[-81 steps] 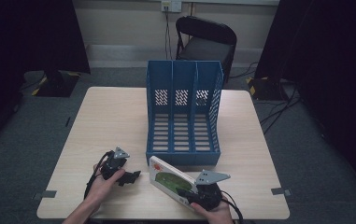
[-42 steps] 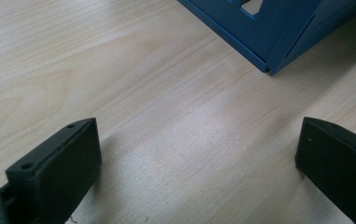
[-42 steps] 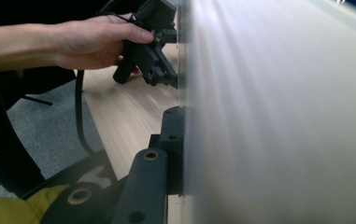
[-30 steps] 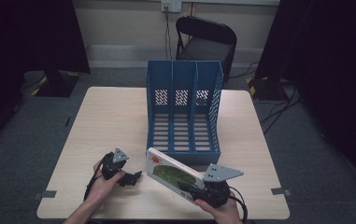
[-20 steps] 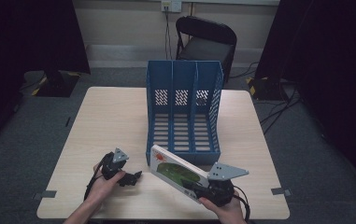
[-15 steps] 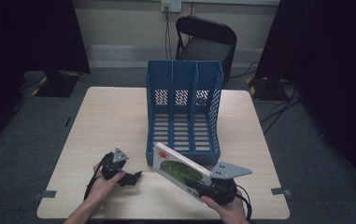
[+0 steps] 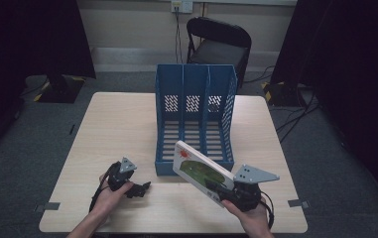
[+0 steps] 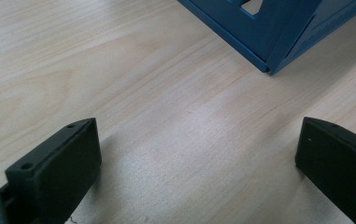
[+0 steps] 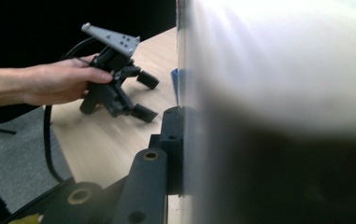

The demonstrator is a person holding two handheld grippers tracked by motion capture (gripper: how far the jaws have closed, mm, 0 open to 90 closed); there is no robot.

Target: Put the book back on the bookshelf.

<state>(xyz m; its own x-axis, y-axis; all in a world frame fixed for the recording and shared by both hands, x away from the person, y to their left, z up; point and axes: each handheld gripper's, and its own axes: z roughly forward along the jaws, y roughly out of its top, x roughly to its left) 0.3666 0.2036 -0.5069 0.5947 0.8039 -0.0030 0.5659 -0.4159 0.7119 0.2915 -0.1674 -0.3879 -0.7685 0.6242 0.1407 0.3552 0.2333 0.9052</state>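
While the left gripper [image 7: 139, 190] rests on the table [image 7: 117, 129] at lower left of the high view, jaws spread wide over bare wood, the right gripper [image 7: 221, 187] at lower right clamps a thin picture book [image 7: 199, 170], tilted with its far corner just before the blue three-slot file rack [image 7: 196, 116] at centre.

Black grippers [image 7: 136, 188], grey triangular plates [image 7: 254, 173]

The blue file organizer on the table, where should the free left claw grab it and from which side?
Judging by shape, grip the blue file organizer's low front lip, coming from the person's side. It is a thin edge the open left claw already faces; the tall back walls stand farther away.
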